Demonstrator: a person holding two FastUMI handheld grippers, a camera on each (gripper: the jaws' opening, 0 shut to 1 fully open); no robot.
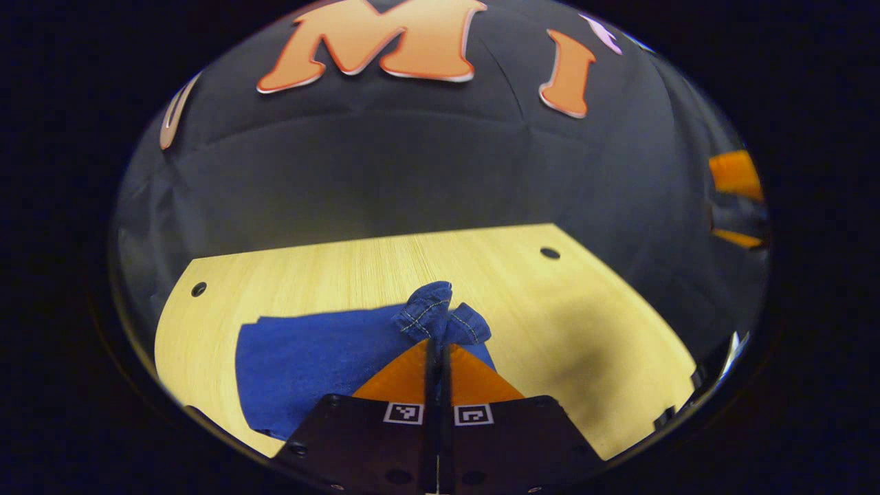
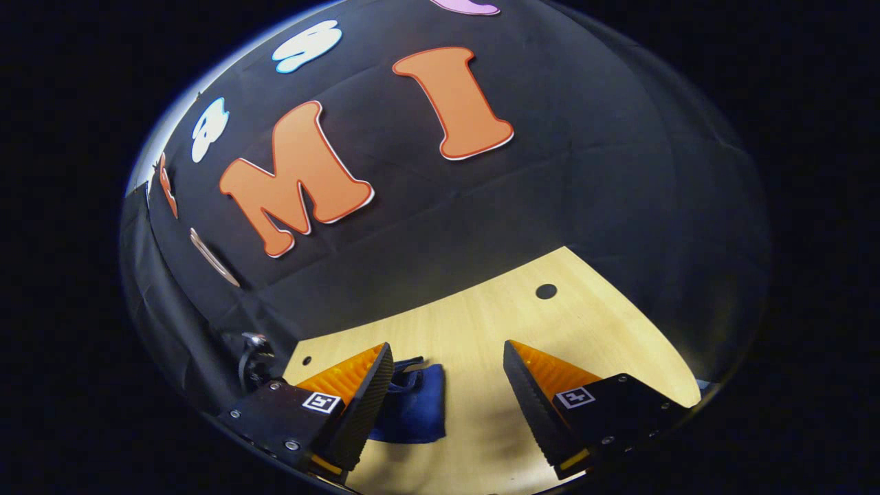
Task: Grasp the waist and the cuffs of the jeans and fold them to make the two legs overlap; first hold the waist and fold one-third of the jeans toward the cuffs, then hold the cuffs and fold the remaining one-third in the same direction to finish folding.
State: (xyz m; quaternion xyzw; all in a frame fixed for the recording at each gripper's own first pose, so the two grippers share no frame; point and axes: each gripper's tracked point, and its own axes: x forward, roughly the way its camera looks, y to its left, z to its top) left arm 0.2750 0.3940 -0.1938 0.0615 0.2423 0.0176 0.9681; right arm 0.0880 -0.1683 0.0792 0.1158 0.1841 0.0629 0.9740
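Observation:
Dark blue jeans (image 1: 309, 364) lie spread flat on the pale wooden table (image 1: 564, 323), left of centre in the left gripper view. My left gripper (image 1: 437, 344) is shut on a stitched hem of the jeans (image 1: 433, 313), which bunches up just past its fingertips and stands a little above the flat cloth. In the right gripper view, my right gripper (image 2: 447, 381) hovers open with a wide gap and nothing between its fingers. A patch of the jeans (image 2: 412, 405) lies on the table just right of its left finger (image 2: 361, 395).
The table has small round holes (image 1: 549, 253) near its far corners, another hole (image 1: 199, 289) at the far left. The black cloth wall stands right behind the table's far edge. Bare wood stretches right of the jeans. A metal fitting (image 2: 256, 347) stands at the table's left corner.

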